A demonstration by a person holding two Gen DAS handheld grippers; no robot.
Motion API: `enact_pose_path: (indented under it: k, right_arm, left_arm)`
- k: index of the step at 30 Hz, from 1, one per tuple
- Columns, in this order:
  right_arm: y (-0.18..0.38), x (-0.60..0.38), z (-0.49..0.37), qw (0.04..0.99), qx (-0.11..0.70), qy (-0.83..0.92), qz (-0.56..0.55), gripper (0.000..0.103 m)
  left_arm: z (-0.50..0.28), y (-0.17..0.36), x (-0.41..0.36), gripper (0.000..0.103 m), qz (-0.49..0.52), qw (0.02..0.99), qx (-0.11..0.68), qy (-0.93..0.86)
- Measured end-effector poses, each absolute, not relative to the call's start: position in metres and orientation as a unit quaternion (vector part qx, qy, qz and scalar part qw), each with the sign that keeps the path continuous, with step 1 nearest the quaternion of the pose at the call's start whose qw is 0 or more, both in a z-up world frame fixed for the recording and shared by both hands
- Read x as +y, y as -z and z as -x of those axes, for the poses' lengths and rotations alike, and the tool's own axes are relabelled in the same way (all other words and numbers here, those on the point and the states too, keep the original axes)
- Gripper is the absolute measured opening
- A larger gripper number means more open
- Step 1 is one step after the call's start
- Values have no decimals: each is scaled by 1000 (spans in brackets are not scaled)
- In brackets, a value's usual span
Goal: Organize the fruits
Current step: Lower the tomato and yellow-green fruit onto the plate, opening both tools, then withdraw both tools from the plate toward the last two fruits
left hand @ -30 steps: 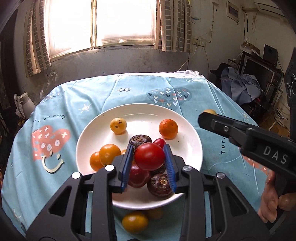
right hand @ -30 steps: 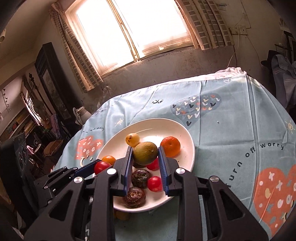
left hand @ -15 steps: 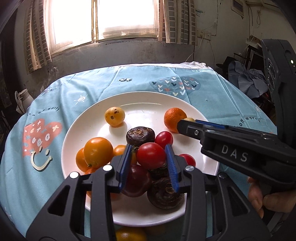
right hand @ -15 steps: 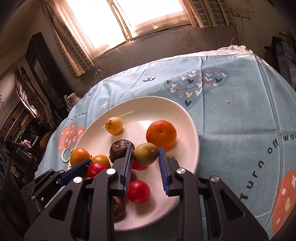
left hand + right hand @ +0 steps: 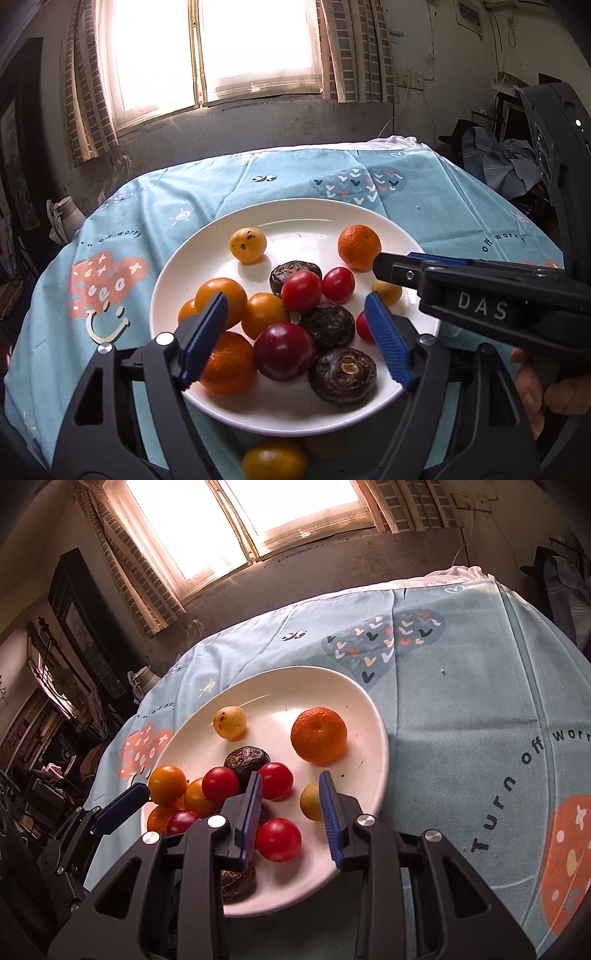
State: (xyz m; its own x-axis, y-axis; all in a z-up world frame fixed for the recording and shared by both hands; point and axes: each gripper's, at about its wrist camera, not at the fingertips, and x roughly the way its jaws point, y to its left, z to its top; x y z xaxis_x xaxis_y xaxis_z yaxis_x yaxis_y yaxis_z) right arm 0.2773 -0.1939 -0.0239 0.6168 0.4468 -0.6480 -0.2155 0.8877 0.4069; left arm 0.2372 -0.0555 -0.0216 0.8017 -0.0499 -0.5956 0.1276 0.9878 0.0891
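A white plate (image 5: 295,218) on the blue tablecloth holds several fruits: red tomatoes, orange ones, dark brown fruits and a mandarin (image 5: 359,246). My left gripper (image 5: 295,325) is open and empty over the plate's near side. The red tomato (image 5: 301,291) it held lies on the pile. My right gripper (image 5: 291,797) is open over the plate (image 5: 280,686). A small yellow-green fruit (image 5: 311,802) lies on the plate by its right finger. The right gripper also shows in the left wrist view (image 5: 384,264), above the plate's right rim.
Two orange-yellow fruits (image 5: 275,458) lie on the cloth in front of the plate, between my left gripper's arms. The round table (image 5: 480,709) drops off at its edges. A wall with a window stands behind; furniture and clothes are at the right.
My left gripper has opened and let the red tomato drop onto the pile. My right gripper has opened and released the yellow-green fruit onto the plate's right side.
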Motion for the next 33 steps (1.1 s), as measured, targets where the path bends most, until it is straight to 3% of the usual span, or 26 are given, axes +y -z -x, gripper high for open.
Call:
enact_pose_path:
  k: [8, 10, 12, 28, 33]
  right_arm:
    - [17, -201, -236, 900, 376, -175, -135, 35]
    - [13, -205, -223, 904, 364, -174, -143, 55]
    - [10, -207, -209, 910, 348, -170, -147, 60]
    - [18, -206, -150, 918, 330, -169, -142, 62]
    - [27, -197, -150, 913, 346, -174, -126, 62]
  left_arm:
    - [-212, 10, -51, 88, -69, 952, 296, 46]
    - [-204, 8, -51, 88, -71, 954, 288, 42]
    - [-197, 6, -50, 88, -72, 955, 285, 42]
    - [-139, 15, -13, 93, -57, 953, 299, 6]
    - [-117, 18, 3, 99, -49, 953, 299, -4]
